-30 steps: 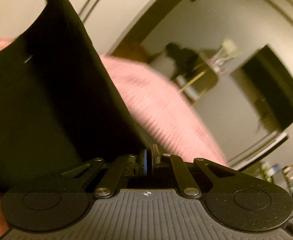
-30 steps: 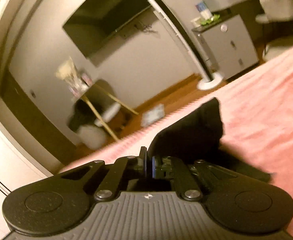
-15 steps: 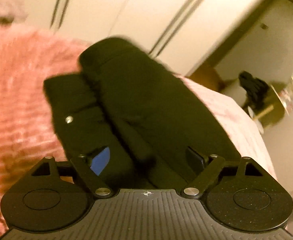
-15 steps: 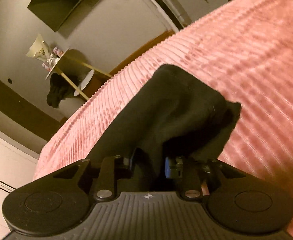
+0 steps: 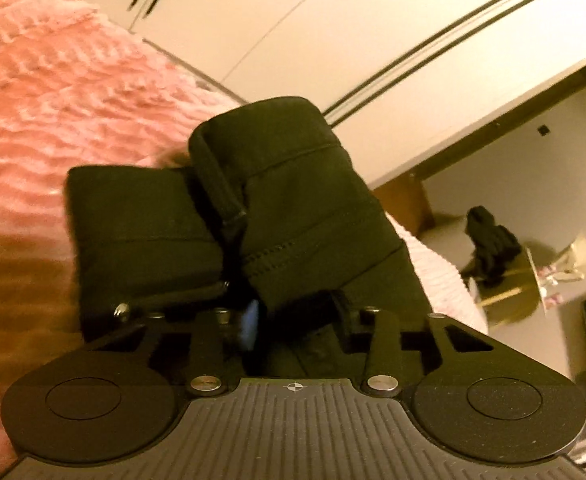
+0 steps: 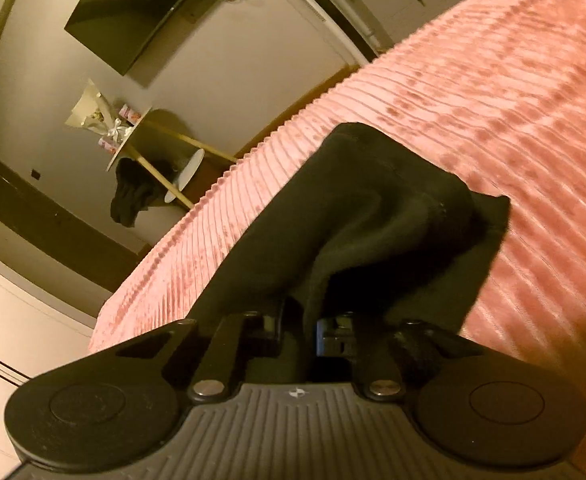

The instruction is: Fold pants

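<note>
Both my grippers' jaws are closing with black pants (image 5: 301,200) between them: left gripper (image 5: 297,320) over a folded stack, right gripper (image 6: 299,332) around a bunched fold; whether either presses, I cannot tell. Pants lie on a ribbed pink bedspread (image 6: 493,100). Beyond: white wardrobe doors (image 5: 333,20), a wall-mounted television (image 6: 141,12), a small gold table (image 6: 133,144).
</note>
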`<state>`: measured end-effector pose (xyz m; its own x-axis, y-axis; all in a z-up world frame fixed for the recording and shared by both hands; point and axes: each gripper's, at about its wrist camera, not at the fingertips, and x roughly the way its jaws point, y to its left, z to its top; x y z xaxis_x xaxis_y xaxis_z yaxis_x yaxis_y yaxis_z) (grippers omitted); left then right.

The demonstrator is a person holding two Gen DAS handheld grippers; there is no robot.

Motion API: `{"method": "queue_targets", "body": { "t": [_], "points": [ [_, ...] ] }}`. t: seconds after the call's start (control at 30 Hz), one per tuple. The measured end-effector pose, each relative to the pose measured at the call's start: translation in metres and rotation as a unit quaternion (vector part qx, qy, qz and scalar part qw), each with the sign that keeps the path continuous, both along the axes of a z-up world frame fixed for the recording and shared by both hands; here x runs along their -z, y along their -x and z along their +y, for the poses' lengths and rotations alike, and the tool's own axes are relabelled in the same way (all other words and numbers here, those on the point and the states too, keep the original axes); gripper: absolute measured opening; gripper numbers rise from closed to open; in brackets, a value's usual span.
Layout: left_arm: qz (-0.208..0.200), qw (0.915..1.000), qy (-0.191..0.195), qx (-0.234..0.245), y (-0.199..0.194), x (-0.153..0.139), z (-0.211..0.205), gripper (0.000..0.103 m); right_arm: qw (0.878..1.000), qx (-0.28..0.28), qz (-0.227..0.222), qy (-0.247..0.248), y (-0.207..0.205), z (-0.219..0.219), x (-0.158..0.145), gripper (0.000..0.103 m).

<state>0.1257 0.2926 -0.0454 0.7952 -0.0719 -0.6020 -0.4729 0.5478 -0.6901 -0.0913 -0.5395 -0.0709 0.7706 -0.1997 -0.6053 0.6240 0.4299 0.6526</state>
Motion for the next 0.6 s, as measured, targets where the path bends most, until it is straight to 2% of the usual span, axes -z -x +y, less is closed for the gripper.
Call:
{"method": "queue_targets", "body": {
  "t": [0.07,0.1,0.17,0.2,0.23,0.3,0.33,0.4,0.47,0.53,0.6],
  "points": [
    [0.002,1.0,-0.005,0.005,-0.004,0.001,-0.002,0.05,1.0,0.004,0.001,-0.009,-0.005,-0.002,0.001,0.016],
    [0.007,0.9999,-0.005,0.013,-0.008,0.005,-0.003,0.06,1.0,0.006,0.002,-0.015,-0.008,-0.003,0.002,0.017],
    [0.02,0.9995,0.007,0.025,-0.018,0.008,-0.006,0.054,1.0,0.009,0.009,-0.023,-0.015,-0.006,0.001,0.017],
    [0.03,0.9993,0.0,0.022,-0.021,0.003,-0.007,0.046,1.0,0.011,0.018,-0.018,-0.021,-0.007,-0.002,0.012],
    [0.033,0.9991,-0.007,0.025,-0.024,-0.004,-0.008,0.032,0.999,0.011,0.034,-0.003,-0.028,-0.006,-0.009,0.005],
    [0.018,0.9993,-0.004,0.032,-0.019,-0.018,-0.01,0.024,0.998,0.002,0.056,0.04,-0.044,-0.001,-0.031,0.004],
    [-0.009,0.9993,0.011,0.035,-0.013,-0.027,-0.007,0.021,0.998,-0.003,0.041,0.047,-0.048,0.0,-0.043,0.004],
    [-0.073,0.9951,0.047,0.046,0.003,-0.044,-0.003,0.019,0.998,-0.007,-0.027,0.062,-0.046,0.001,-0.074,0.003],
    [-0.116,0.9907,0.042,0.056,0.024,-0.06,0.0,0.01,0.992,-0.012,-0.098,0.082,-0.033,0.002,-0.104,0.003],
    [-0.119,0.9907,0.024,0.061,0.042,-0.061,0.004,0.009,0.984,-0.02,-0.149,0.101,-0.012,0.002,-0.115,0.003],
    [-0.081,0.9945,0.008,0.065,0.057,-0.042,0.01,0.009,0.983,-0.031,-0.128,0.125,0.001,0.001,-0.108,0.003]
  ]
}}
